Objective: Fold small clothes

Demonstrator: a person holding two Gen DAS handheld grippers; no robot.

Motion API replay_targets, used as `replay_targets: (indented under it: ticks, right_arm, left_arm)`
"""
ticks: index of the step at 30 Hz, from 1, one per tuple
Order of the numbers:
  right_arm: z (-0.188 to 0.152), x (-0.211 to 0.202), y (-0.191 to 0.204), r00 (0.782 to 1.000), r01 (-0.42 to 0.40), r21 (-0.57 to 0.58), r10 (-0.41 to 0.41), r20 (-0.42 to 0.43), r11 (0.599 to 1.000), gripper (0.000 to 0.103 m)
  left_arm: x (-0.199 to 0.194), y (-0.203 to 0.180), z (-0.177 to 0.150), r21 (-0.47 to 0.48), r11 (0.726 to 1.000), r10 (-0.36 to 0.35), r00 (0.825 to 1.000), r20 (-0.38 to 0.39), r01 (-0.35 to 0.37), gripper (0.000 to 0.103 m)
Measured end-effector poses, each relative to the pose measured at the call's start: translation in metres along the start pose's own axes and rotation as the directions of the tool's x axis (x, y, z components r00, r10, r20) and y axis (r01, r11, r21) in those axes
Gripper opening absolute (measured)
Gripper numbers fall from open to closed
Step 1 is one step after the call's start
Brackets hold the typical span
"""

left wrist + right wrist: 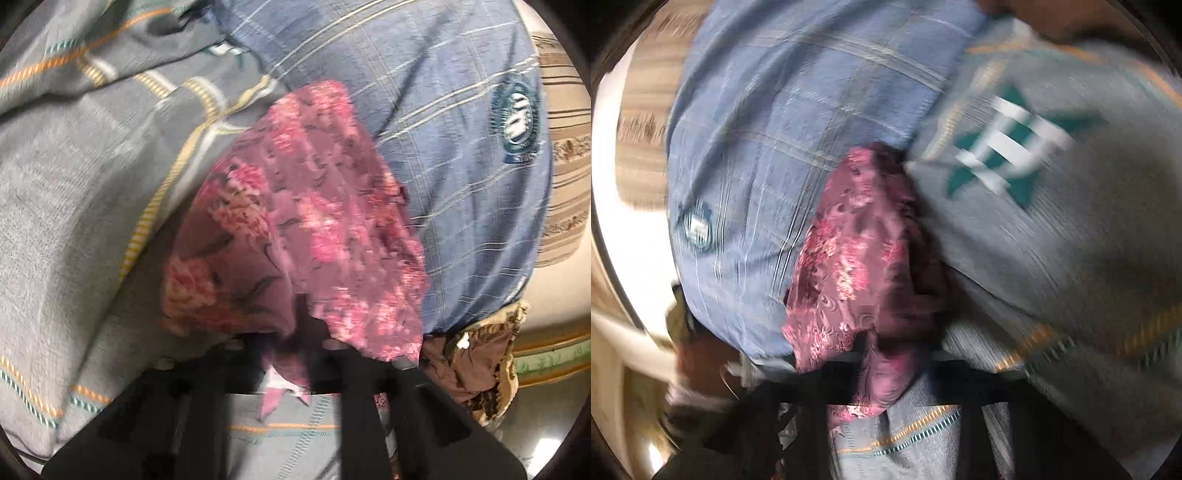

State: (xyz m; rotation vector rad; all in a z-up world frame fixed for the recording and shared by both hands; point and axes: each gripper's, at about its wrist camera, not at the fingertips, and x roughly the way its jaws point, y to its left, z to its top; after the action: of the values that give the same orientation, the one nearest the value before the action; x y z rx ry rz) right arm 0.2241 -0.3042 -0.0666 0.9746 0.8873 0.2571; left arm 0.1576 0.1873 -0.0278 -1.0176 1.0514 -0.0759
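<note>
Striped bedding [561, 206] peeks out beyond piled clothes.
Both my grippers, left [295, 343] and right [886, 373], pinch the pink floral cloth [295, 221] between their fingers; it hangs over the grey shirt [74, 221] and blue checked shirt [443, 129], brown garment [476, 365] beside.

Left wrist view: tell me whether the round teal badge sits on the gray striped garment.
No: the round teal badge sits on the blue checked garment, well to the right of the gray striped garment.
</note>
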Motion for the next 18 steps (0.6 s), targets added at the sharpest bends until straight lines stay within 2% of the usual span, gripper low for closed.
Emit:
replay_targets:
  ticks: [3,4,6,8,12,15,16,18]
  right_arm:
    - [0.016,-0.032,0.029,0.996,-0.051,-0.101,0.057,0.062,0.994,0.004]
    - [0.018,-0.038,0.033,0.996,-0.045,-0.126,0.055,0.072,0.991,0.004]
    - [0.02,-0.043,0.032,0.997,-0.005,-0.164,0.018,0.078,0.986,0.004]
    - [0.019,-0.037,0.018,0.998,0.035,-0.147,-0.026,0.061,0.989,0.004]
    - [0.005,-0.017,-0.027,0.986,0.167,-0.101,-0.165,0.028,0.981,0.004]
    - [-0.001,-0.015,-0.033,0.985,0.174,-0.116,-0.173,0.019,0.978,0.005]
    - [-0.001,-0.018,-0.03,0.985,0.173,-0.121,-0.173,0.006,0.978,0.015]
    - [0.0,-0.031,-0.019,0.981,0.192,-0.146,-0.191,0.021,0.971,0.017]
  left_arm:
    - [-0.022,-0.014,-0.012,0.069,0.998,-0.007,0.998,0.057,0.003,0.006]
    - [-0.023,-0.016,-0.015,0.078,0.997,-0.004,0.998,0.061,0.0,0.006]
    - [-0.018,-0.011,-0.021,0.07,0.997,0.008,0.999,0.042,-0.011,0.006]
    - [-0.008,-0.003,-0.024,0.067,0.997,0.046,0.999,0.03,-0.047,0.006]
    - [0.011,0.023,-0.026,0.01,0.997,0.071,0.997,-0.039,-0.071,0.007]
    - [-0.003,0.021,-0.029,0.065,0.994,0.089,0.995,-0.05,-0.086,0.011]
    - [-0.01,0.019,-0.03,0.093,0.991,0.096,0.994,-0.051,-0.091,0.011]
    - [-0.027,0.013,-0.035,0.174,0.981,0.101,0.993,-0.067,-0.088,0.011]
